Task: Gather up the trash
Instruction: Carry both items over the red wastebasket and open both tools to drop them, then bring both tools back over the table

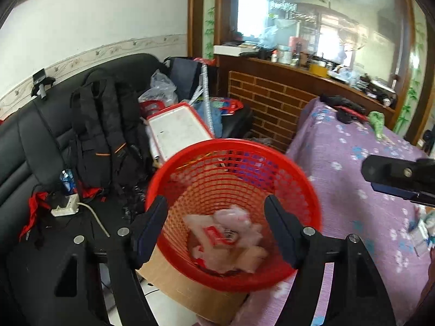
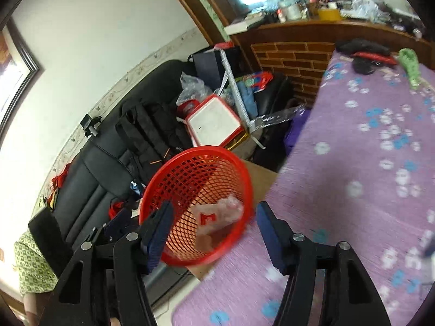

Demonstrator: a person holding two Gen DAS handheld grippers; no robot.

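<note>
Trash (image 1: pixel 225 233) lies in the red basket (image 1: pixel 272 149) beside the purple-clothed bench (image 1: pixel 353 190). Left tool (image 1: pixel 216 233) and right tool (image 2: pixel 213 233) gape empty above it: drop step looks finished. Next, seek remaining litter on the bench.

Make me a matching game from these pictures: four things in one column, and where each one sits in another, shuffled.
Things:
1. crumpled plastic wrappers
2. black fabric backpack
3. green crumpled cloth
4. red mesh plastic basket

Places:
A. far end of the purple flowered bedspread
B. on a brown cardboard box
C. inside the basket
D. on the black leather sofa

Pairs: 1-C, 2-D, 3-A, 4-B
</note>
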